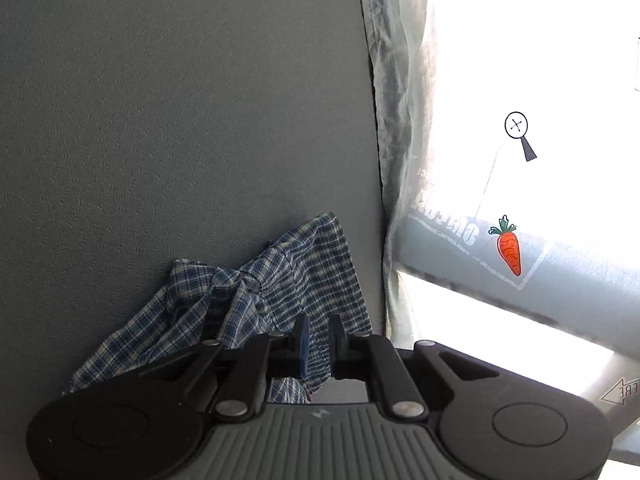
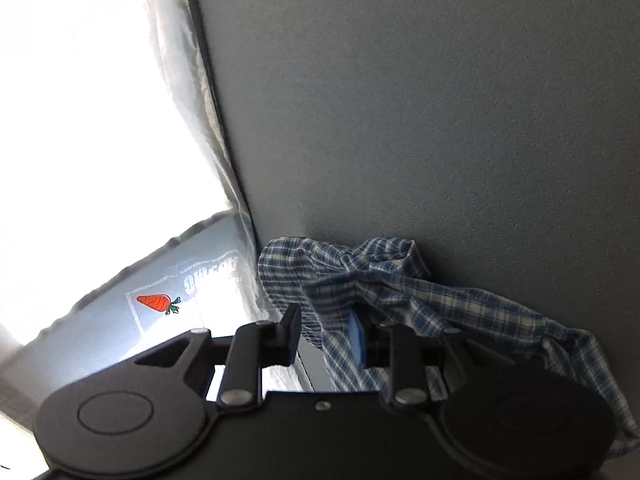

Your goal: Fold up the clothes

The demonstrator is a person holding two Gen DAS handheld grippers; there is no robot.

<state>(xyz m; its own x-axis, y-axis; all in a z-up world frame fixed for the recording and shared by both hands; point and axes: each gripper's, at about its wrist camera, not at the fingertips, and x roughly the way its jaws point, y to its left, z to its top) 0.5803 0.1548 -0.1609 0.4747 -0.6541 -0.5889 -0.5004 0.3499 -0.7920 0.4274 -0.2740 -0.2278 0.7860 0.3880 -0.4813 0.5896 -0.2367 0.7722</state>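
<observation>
Left wrist view has the left gripper (image 1: 318, 344) low in the middle of the frame, fingers nearly together with a fold of the plaid shirt (image 1: 280, 280) pinched between them. The shirt bunches up above and to the left of the fingers, crumpled against a grey textured surface (image 1: 180, 120) that fills most of the left side. Right side is blown out by bright light, with a pale curtain (image 1: 396, 100) running top to bottom and a carrot sticker (image 1: 509, 250) on a grey bar at mid right. This view also catches a little circle-with-X mark (image 1: 516, 125) higher up, which the other camera doesn't get.

Right wrist view flips it: curtain (image 2: 188, 80) and carrot sticker (image 2: 158, 303) sit on the left, grey surface (image 2: 440, 100) on the right. The right gripper (image 2: 328, 334) is clearly wider apart. The shirt (image 2: 400, 280) is draped over its right finger (image 2: 356, 338) and trails off to the lower right, while the left finger stands bare, so it's not clamped on anything as far as I can see.
</observation>
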